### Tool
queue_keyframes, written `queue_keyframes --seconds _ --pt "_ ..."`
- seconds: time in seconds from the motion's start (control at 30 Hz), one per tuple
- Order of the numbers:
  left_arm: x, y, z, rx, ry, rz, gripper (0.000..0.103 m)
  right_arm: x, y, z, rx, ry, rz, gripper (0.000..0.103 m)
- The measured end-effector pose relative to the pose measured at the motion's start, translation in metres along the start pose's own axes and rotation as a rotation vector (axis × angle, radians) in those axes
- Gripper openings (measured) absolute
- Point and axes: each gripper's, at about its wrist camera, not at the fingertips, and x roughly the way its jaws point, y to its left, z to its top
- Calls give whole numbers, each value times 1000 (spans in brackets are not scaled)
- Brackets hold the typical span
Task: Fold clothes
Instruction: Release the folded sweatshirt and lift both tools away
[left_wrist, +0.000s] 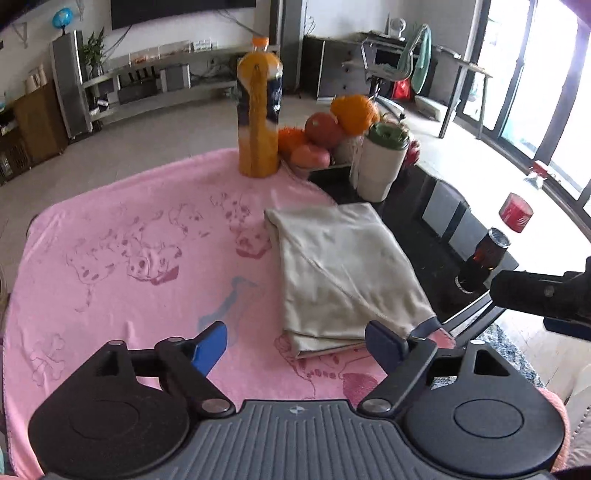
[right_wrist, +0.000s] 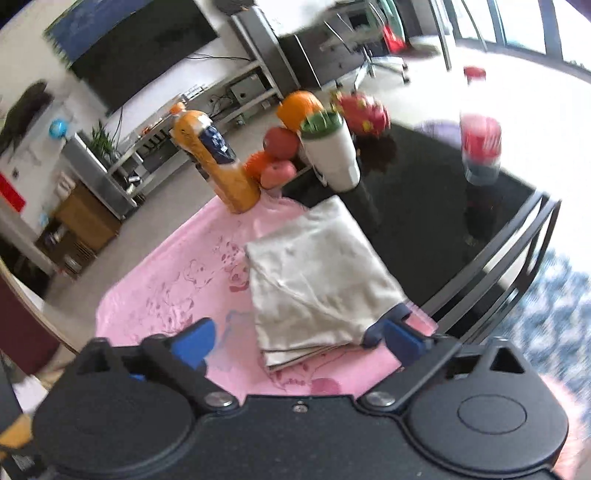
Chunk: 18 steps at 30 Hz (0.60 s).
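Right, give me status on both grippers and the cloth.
Left gripper open, empty. Right gripper open, empty. Beige cloth folded flat on the pink towel, nobody holding it. Juice bottle and white cup stand behind, clear of it.

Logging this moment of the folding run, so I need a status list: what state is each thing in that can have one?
Beige garment: folded flat on the pink towel, nothing gripping it.
Pink towel: spread out flat.
Left gripper: jaws open, empty.
Right gripper: jaws open, empty.
Orange juice bottle: upright, capped.
White cup: upright, green lid on.
Red can: upright.
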Motion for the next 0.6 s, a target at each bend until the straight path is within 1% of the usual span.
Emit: queue_keyframes --seconds 0.07,0.17,0.27,0.47,0.6 --pt "-9 -1 0 3 -8 -18 87 -11 7 1 -50 7 -26 103" --pt "-22 -1 -2 5 -23 -24 92 -22 15 0 -116 18 -67 103" --pt "-30 -1 -4 0 -32 -34 94 -33 20 -2 -167 20 -102 103" --pt "-31 -2 -7 -6 -26 -46 95 -34 23 -7 -207 40 -128 103" --pt "-33 -1 -8 -18 -27 -51 96 -35 22 -12 -219 57 -127 103"
